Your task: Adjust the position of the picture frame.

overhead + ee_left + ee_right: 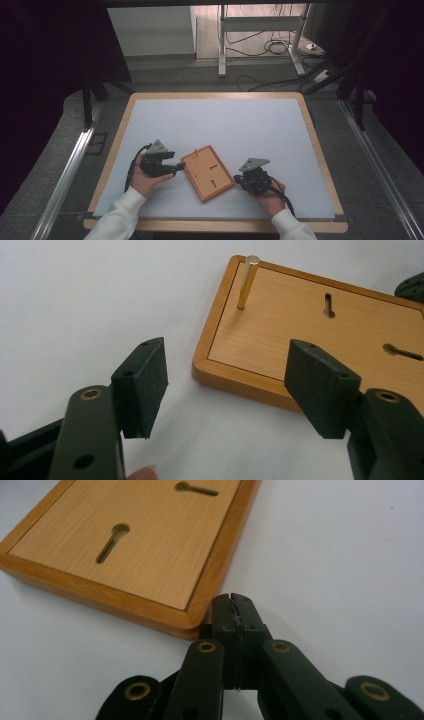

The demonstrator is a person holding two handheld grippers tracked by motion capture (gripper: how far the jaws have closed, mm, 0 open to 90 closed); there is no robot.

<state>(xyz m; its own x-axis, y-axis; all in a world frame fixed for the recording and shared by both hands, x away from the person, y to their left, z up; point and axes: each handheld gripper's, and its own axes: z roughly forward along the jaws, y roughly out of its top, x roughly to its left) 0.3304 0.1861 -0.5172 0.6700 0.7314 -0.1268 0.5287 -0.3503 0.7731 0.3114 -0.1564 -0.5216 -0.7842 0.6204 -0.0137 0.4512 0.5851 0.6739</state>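
A wooden board (207, 173) with a raised rim lies flat on the white table top, turned at an angle. Two keyhole slots (112, 541) are cut into its face, and a thin brass pin (247, 282) stands upright near one corner. My left gripper (175, 167) is at the board's left edge, open, its jaws wide apart over that edge (235, 385) with nothing between them. My right gripper (239, 180) is shut and empty, its tips (234, 602) right by the board's near right corner.
The white mat (220, 120) lies on a wood-edged table (312, 130). Beyond the table stand a metal frame (222, 45) and loose cables (272, 47) on the floor. Aluminium rails (65, 175) run along both sides.
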